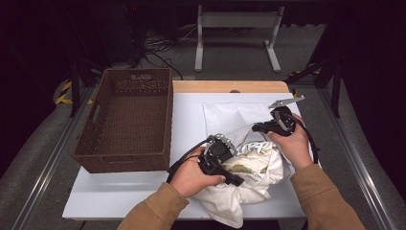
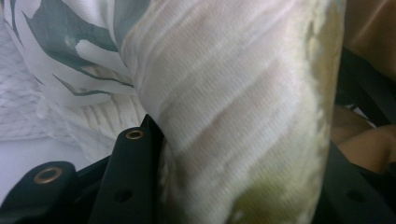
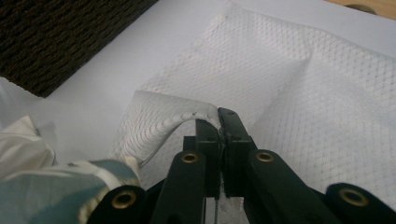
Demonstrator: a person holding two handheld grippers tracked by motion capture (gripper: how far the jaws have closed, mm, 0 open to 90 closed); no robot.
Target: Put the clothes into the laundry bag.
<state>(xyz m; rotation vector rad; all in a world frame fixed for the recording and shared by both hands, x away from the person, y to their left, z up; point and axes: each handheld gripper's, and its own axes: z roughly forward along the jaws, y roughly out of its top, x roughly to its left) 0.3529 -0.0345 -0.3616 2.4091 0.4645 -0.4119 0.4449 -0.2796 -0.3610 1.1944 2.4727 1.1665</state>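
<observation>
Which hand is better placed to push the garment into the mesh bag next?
Left. The left gripper already clamps the bundled printed garment beside the bag's mouth, while the right gripper is shut on the mesh bag's edge, lifting it open.

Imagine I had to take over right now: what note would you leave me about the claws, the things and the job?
Left claw: shut on the bundled printed cloth, which is partway into the bag.
Right claw: shut on the white mesh bag at its opening edge, holding it lifted.
The bag lies flat on the table; the brown wicker basket stands to its left.
Done: both grips set, stuffing started.
Left, probably: push the cloth fully in.
</observation>
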